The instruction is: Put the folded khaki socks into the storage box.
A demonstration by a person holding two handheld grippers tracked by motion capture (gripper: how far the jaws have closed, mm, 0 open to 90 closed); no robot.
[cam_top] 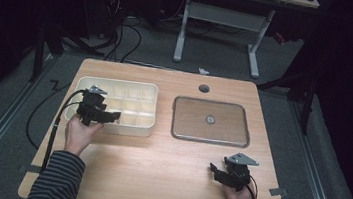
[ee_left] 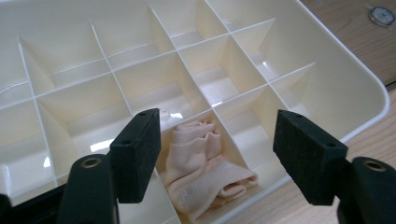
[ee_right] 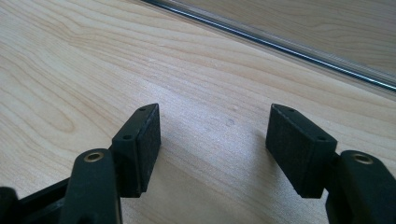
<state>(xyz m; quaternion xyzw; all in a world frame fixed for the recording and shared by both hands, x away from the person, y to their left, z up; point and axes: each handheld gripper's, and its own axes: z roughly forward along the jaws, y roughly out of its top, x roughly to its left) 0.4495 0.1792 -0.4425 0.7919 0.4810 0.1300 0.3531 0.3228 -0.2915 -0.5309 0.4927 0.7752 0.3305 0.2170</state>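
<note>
The wooden table (cam_top: pixel 157 163) carries two large things side by side: a cream plastic organiser box (cam_top: pixel 140 91) on the person's left, split by thin glossy walls into a grid of small cells, and a clear flat lid (cam_top: pixel 211 121) with rounded corners and a small round knob at its centre, lying flat to the box's right. The left gripper (cam_top: pixel 112 116) hangs over the box's near edge, and in the left gripper view (ee_left: pixel 217 154) its black, matte pads stand wide apart with nothing pressed between them. Directly below and ahead of that gap, in a cell of the near row, lies the pale pink sock (ee_left: pixel 205 170), a soft knit piece folded and crumpled on itself, its long axis running from the near rim up toward the cell's far wall, roughly in line with the jaws. It rests free in the cell, touching neither pad. The sock seems placed, so the likely next move is to lift the gripper straight up and clear of the cell walls. The right gripper (cam_top: pixel 216 173) sits well apart, low over bare wood near the table's right front; the right gripper view (ee_right: pixel 212 149) shows its jaws wide and empty, the lid's edge (ee_right: pixel 280 44) just beyond. The left hand is by far the nearer to the sock.
</note>
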